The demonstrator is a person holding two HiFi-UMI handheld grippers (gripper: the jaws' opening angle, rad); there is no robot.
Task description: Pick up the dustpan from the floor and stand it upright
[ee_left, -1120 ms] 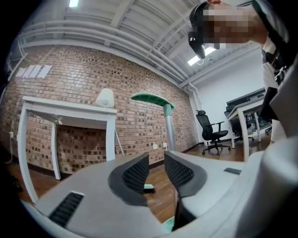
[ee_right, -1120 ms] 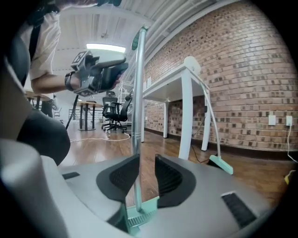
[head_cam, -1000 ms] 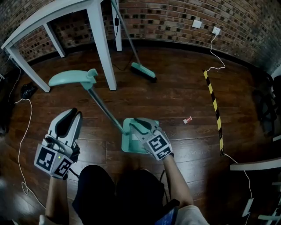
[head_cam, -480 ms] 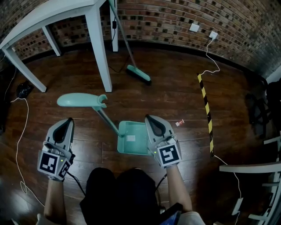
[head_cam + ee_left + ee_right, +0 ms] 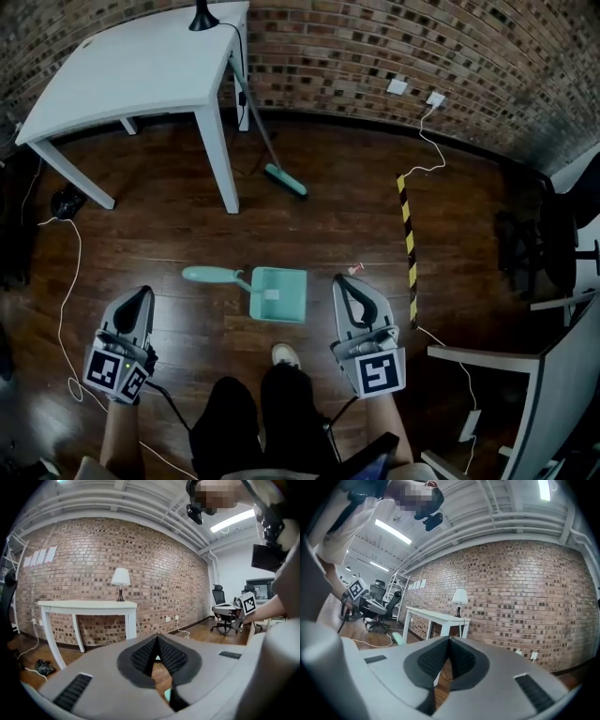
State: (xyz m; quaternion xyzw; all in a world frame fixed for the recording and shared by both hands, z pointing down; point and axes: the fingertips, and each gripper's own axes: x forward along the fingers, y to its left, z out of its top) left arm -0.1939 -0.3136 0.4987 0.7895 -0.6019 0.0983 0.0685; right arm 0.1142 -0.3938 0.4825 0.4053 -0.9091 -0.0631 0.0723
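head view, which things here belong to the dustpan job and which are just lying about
Job: dustpan; left gripper and right gripper, both shut and empty.
Lying about: broom, white table, red scrap, striped floor tape.

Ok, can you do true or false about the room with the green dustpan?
The dustpan is mint green. True.
The right gripper holds the dustpan. False: its fingers are shut on nothing; the dustpan sits on the floor.
A broom is near the white table. True.
The lamp stands on the floor. False: it stands on the table.
The left gripper has its fingers wide open. False: they are shut.
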